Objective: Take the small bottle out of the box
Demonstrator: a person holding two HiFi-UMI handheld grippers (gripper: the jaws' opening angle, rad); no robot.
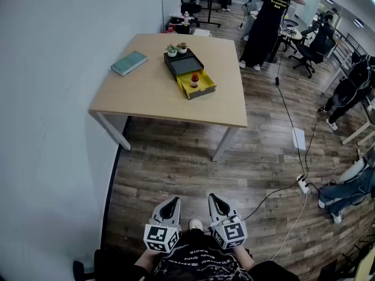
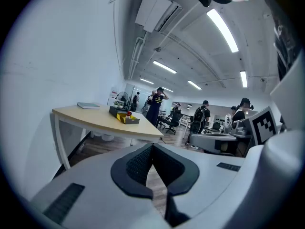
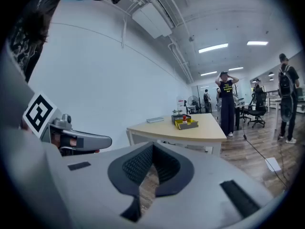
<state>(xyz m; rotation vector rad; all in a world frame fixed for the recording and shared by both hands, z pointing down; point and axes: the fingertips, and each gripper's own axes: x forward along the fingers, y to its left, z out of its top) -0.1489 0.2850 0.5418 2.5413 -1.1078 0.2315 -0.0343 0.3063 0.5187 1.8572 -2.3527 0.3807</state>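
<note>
A small bottle [image 1: 194, 79] with a red cap stands in a yellow open drawer [image 1: 199, 87] pulled out of a dark box [image 1: 182, 64] on a light wooden table [image 1: 153, 86]. Both grippers are held low, far from the table, close to the person's body. My left gripper [image 1: 174, 201] and right gripper [image 1: 213, 198] are shut with nothing in them. The left gripper view shows the box [image 2: 118, 112] and drawer [image 2: 129, 119] far off; in the right gripper view the bottle [image 3: 184, 119] is tiny.
A teal book [image 1: 129, 62] lies on the table's left part and two small potted plants [image 1: 176, 49] stand on the box. A white wall runs along the left. A person in black [image 1: 266, 22] stands beyond the table. Cables and a power strip [image 1: 303, 184] lie on the wooden floor at right.
</note>
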